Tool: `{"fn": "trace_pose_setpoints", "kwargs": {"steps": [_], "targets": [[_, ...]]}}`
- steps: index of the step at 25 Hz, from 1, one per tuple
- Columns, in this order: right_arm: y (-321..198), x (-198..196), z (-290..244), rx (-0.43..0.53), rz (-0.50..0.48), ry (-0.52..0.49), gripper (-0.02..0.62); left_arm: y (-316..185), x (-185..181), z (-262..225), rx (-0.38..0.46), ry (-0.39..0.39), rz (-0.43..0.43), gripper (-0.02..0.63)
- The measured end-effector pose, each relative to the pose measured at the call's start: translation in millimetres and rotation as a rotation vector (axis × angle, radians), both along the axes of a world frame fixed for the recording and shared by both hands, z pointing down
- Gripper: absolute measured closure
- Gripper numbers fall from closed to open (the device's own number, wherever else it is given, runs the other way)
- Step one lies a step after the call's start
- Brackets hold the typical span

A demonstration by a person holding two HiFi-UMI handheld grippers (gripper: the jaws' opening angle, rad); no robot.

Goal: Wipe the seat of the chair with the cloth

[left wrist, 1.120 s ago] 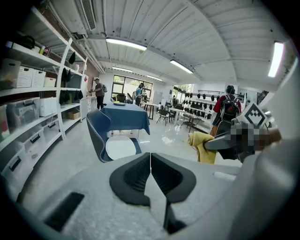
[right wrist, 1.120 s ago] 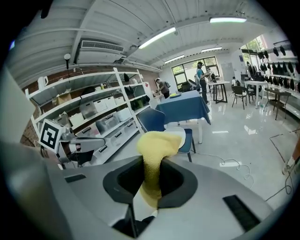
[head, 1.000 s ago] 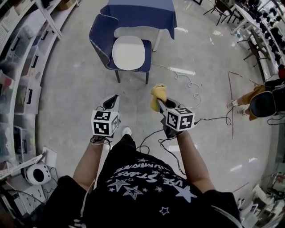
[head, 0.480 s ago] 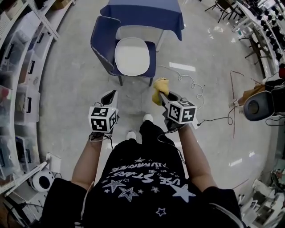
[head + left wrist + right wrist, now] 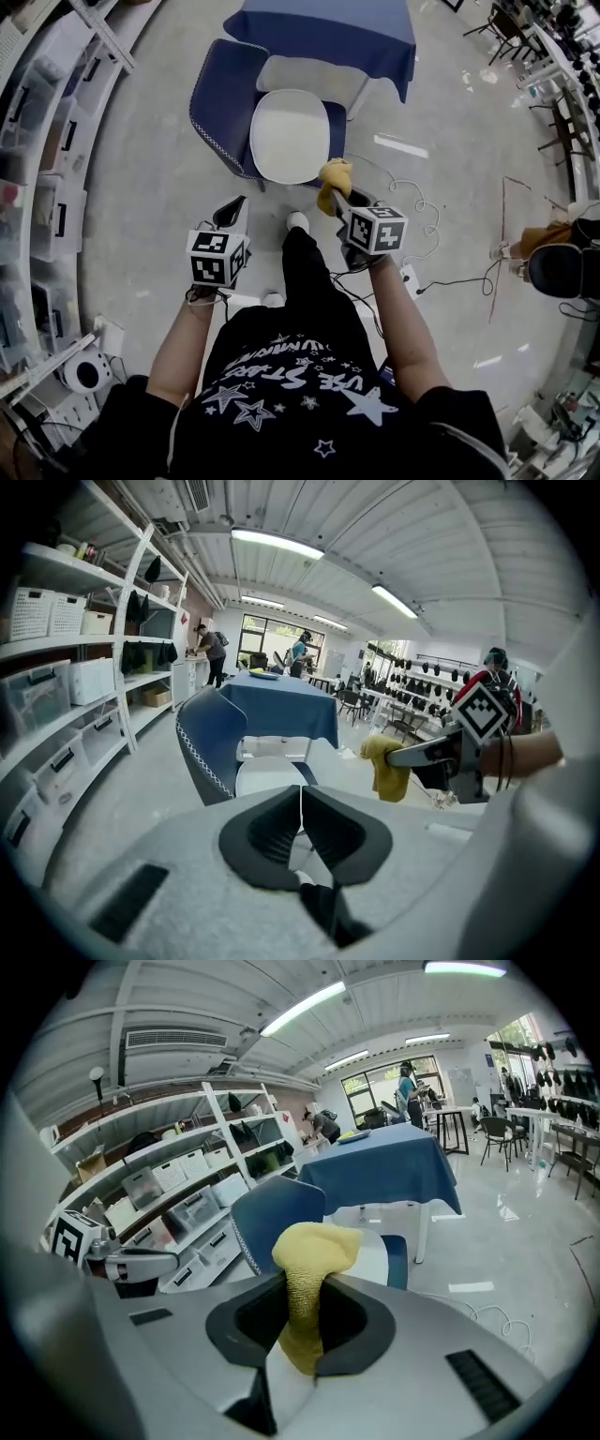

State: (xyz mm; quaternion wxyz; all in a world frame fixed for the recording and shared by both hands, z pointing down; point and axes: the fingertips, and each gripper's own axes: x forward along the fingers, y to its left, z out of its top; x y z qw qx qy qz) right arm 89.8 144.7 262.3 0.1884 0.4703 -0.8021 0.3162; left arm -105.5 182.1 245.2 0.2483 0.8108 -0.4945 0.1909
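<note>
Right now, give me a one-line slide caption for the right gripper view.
Right gripper shut on the yellow cloth, pointing toward the blue chair and its white seat.

Wears a black short-sleeved T-shirt (image 5: pixel 300 398) printed with white stars and lettering, black trousers (image 5: pixel 306 281), white shoes (image 5: pixel 297 221). Bears pale grey left gripper (image 5: pixel 236 208) and right gripper (image 5: pixel 336 199), dark-lined jaws, each topped by a white cube (image 5: pixel 217 259) of black square markers.

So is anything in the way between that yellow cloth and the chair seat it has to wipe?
Nothing visible. The cloth, clamped in the right gripper, hangs close to the front edge of the white seat. The seat itself is bare, with nothing lying on it.
</note>
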Motion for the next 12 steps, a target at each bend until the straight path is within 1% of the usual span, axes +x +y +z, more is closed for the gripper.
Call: {"fn": "trace_pose_setpoints", "kwargs": {"steps": [5, 9, 12], "targets": [[-89.2, 13.3, 36.4, -0.053, -0.038, -0.006, 0.525, -71.2, 34.4, 27.9, -0.058, 0.004, 0.000, 0.584], [-157.0, 24.1, 68.6, -0.107, -0.080, 0.013, 0.525, -133.1, 57.8, 52.3, -0.105, 0.025, -0.038, 0.584], [-201.8, 22.8, 92.7, -0.131, -0.115, 0.021, 0.525, -172.8, 63.4, 76.9, -0.138, 0.001, -0.061, 0.584]]}}
